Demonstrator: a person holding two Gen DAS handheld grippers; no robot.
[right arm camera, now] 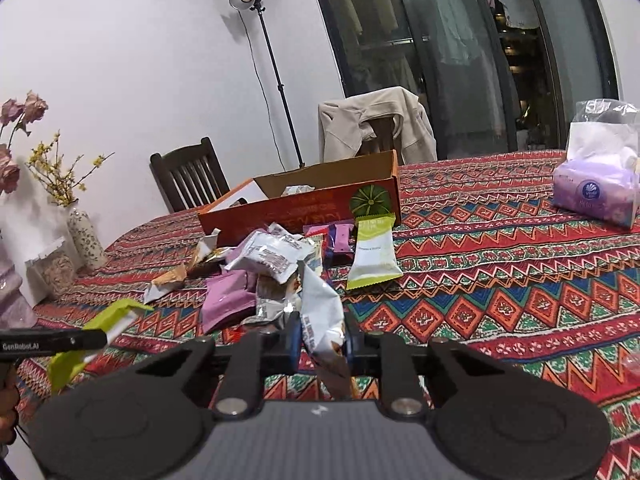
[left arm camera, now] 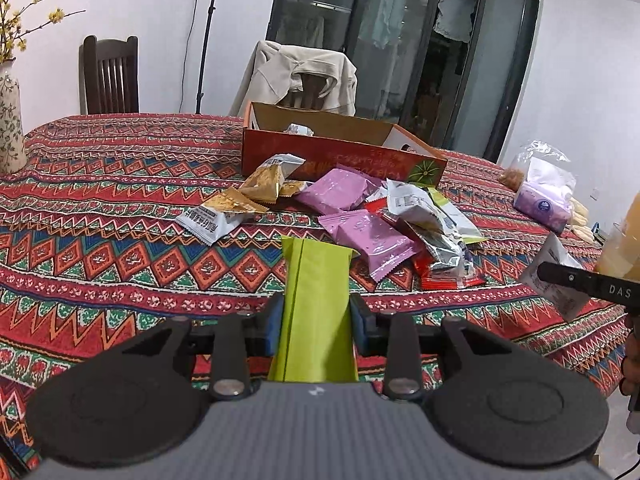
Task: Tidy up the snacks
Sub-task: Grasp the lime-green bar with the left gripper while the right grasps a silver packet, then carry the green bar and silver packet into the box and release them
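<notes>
Green packet sits pinched in your left gripper, a white packet in your right gripper; both jaws are clamped, lifted clear of the tabletop pile, likely bound for the orange box behind.

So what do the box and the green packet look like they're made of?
Box: looks like cardboard, with plain brown inner walls and a printed orange outside. Green packet: probably plastic film, matte, with a crimped top edge and a back seam.
</notes>
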